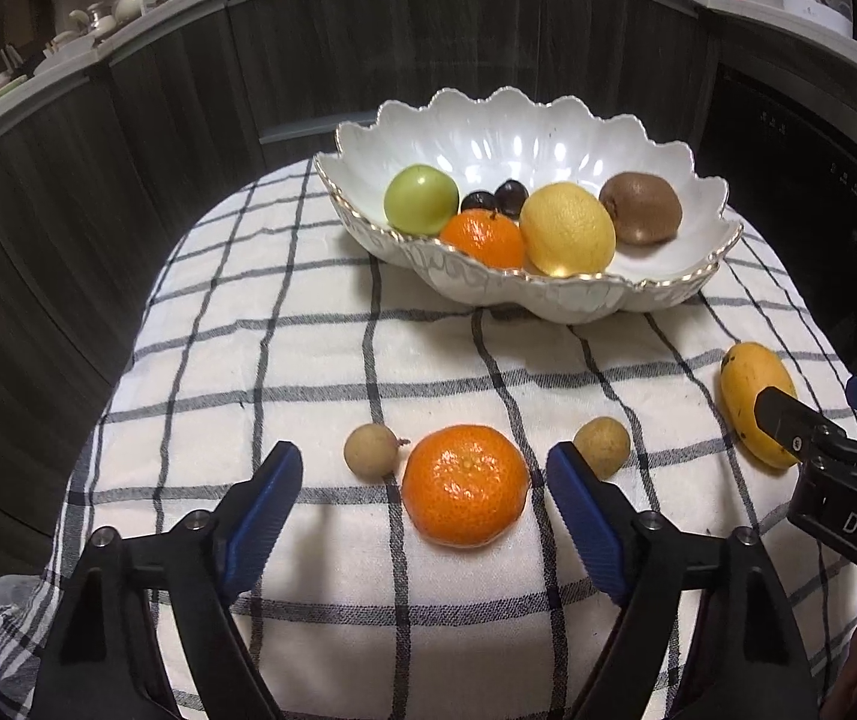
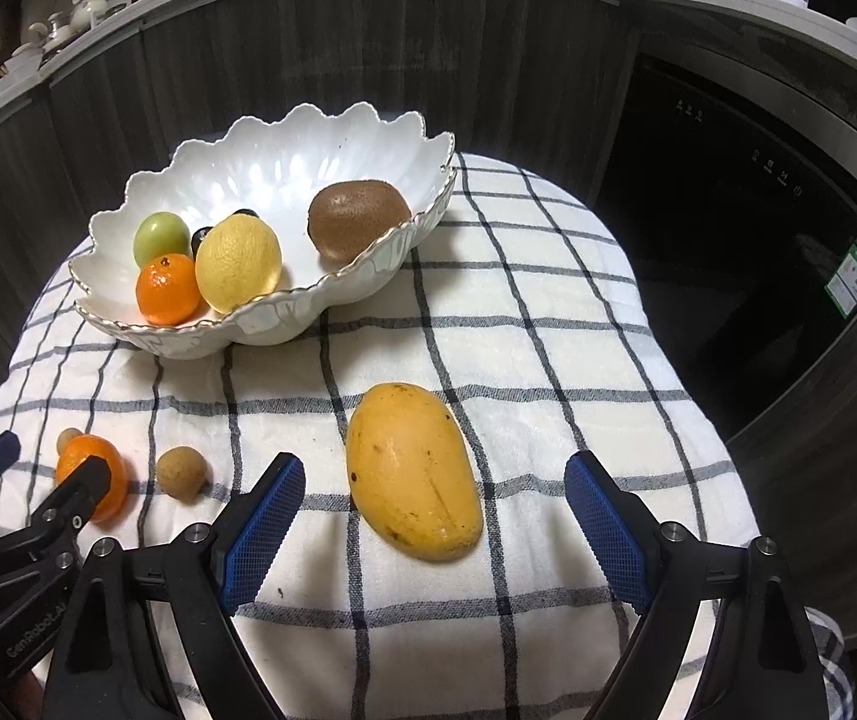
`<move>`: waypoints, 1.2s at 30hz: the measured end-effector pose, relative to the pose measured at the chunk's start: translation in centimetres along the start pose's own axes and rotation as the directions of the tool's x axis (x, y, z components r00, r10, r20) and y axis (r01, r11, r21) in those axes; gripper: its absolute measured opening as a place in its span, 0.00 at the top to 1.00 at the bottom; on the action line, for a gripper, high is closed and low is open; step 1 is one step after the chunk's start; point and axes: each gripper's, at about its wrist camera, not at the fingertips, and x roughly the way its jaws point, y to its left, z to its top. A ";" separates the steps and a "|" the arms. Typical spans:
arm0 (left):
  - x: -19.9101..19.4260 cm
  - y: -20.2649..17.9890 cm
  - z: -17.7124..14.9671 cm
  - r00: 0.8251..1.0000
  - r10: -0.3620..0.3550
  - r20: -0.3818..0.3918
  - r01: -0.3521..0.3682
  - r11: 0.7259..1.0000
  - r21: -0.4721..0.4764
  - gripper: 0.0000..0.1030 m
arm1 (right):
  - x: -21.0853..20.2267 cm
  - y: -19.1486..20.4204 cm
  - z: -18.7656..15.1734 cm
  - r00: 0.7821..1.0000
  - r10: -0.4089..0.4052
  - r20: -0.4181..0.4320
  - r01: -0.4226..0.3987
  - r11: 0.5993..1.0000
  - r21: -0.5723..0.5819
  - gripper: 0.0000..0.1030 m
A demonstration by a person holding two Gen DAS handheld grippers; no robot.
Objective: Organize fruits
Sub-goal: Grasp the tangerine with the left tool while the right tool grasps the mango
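A white scalloped bowl [image 1: 698, 276] [image 2: 284, 324] holds a green fruit [image 1: 420, 199], a mandarin [image 1: 484, 237], a lemon [image 1: 567, 229], a kiwi [image 1: 641, 207] and two dark fruits [image 1: 495, 197]. On the checked cloth lie a mandarin [image 1: 465, 485] [image 2: 105, 468], two longans [image 1: 370, 450] [image 1: 602, 447] and a mango [image 2: 413, 469] [image 1: 755, 402]. My left gripper [image 1: 422, 474] is open, its jaws on either side of the loose mandarin, not touching it. My right gripper [image 2: 434, 480] is open around the mango, apart from it.
The checked cloth [image 1: 284, 360] covers a small raised surface with rounded edges that drop off on all sides. Dark wood cabinet fronts [image 1: 188, 90] stand behind it, and a dark appliance door [image 2: 746, 252] is at the right. A cluttered counter runs above.
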 end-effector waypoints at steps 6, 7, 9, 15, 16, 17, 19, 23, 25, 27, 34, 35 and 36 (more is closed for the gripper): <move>0.9 -0.2 -0.4 0.999 -0.011 -0.031 0.011 1.000 -0.004 0.26 | 0.6 0.0 -0.1 1.000 0.002 -0.014 -0.002 1.000 0.004 0.13; 1.1 -0.2 -0.5 0.999 -0.015 -0.040 0.015 1.000 -0.005 0.28 | 0.8 -0.1 -0.1 1.000 0.004 -0.018 -0.004 1.000 0.005 0.14; 1.6 -0.3 -0.6 0.998 -0.021 -0.060 0.021 1.000 -0.004 0.34 | 1.1 0.0 -0.2 1.000 0.005 -0.025 -0.005 1.000 0.002 0.13; 2.2 -0.7 -0.6 0.997 -0.028 -0.076 0.029 1.000 0.009 0.47 | 1.6 0.0 -0.3 0.999 0.010 -0.037 -0.010 1.000 0.000 0.14; 2.2 -0.8 -0.6 0.997 -0.031 -0.077 0.033 0.999 0.016 0.52 | 1.7 0.0 -0.3 0.999 0.013 -0.041 -0.013 1.000 0.000 0.14; 2.2 -1.0 -0.6 0.996 -0.035 -0.079 0.037 0.999 0.023 0.54 | 1.9 0.0 -0.3 0.999 0.016 -0.045 -0.016 1.000 0.000 0.14; 2.2 -1.1 -0.5 0.996 -0.030 -0.080 0.033 0.999 0.032 0.55 | 2.1 -0.1 -0.4 0.998 0.021 -0.051 -0.021 1.000 0.004 0.15; 2.2 -1.0 -0.5 0.996 -0.035 -0.080 0.038 0.999 0.035 0.56 | 2.5 -0.2 -0.4 0.998 0.029 -0.061 -0.029 1.000 0.005 0.28; 2.2 -1.0 -0.4 0.996 -0.034 -0.079 0.037 0.998 0.040 0.56 | 2.6 -0.1 -0.5 0.997 0.039 -0.065 -0.039 0.999 0.002 0.35; 2.1 -1.1 -0.4 0.996 -0.034 -0.079 0.037 0.998 0.044 0.56 | 2.8 -0.1 -0.5 0.996 0.053 -0.070 -0.053 0.999 -0.001 0.45; 1.9 -1.1 -0.4 0.997 -0.031 -0.076 0.035 0.998 0.049 0.57 | 2.5 0.0 -0.6 0.996 0.065 -0.067 -0.066 0.998 -0.002 0.48; 1.8 -1.1 -0.4 0.997 -0.032 -0.074 0.036 0.998 0.049 0.57 | 2.5 0.0 -0.5 0.996 0.067 -0.065 -0.067 0.998 -0.003 0.48; 1.6 -1.2 -0.4 0.997 -0.035 -0.069 0.038 0.998 0.050 0.57 | 2.3 0.0 -0.5 0.996 0.070 -0.062 -0.070 0.998 -0.001 0.48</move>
